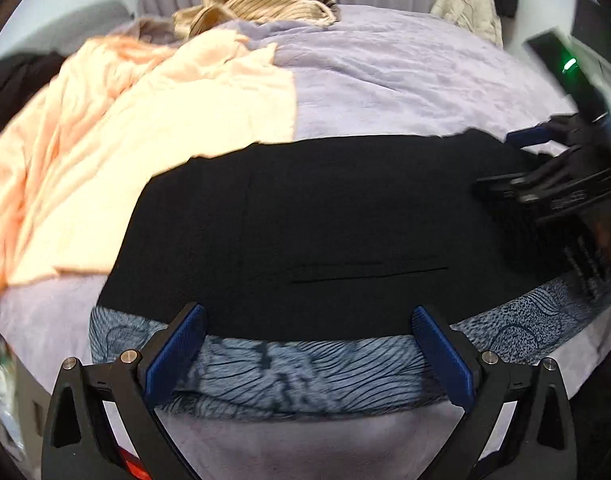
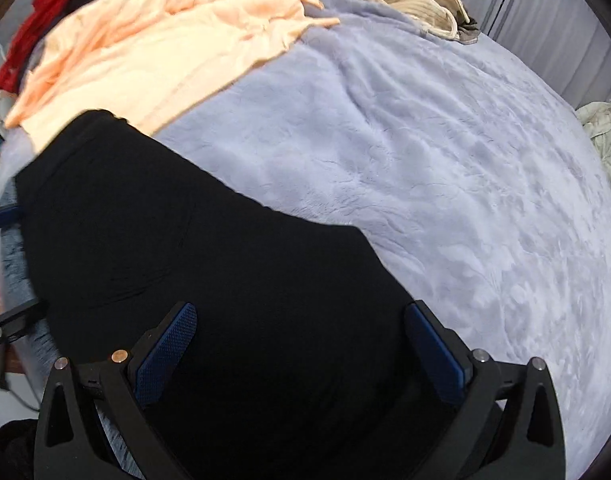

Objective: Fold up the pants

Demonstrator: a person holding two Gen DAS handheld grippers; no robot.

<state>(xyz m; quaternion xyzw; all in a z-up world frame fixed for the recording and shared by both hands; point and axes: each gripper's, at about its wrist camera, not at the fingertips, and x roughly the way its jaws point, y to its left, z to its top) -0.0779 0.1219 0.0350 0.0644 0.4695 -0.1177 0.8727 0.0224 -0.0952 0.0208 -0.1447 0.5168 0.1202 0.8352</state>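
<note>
Bed [image 1: 405,76]: pants [image 1: 305,232] before left gripper [image 1: 308,344].

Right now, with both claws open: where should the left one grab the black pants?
Probably the near edge of the black pants, where it lies flat over the patterned blue-grey cloth. Bring the left claw in low from the near side, one finger under the hem. The right claw hovers over the other end.

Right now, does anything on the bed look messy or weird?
Yes. The black pants lie flat, but on top of a blue patterned cloth instead of the bare blanket. A peach garment sprawls rumpled beside them, and a tan one is heaped at the far edge. Both tongs are open.
</note>
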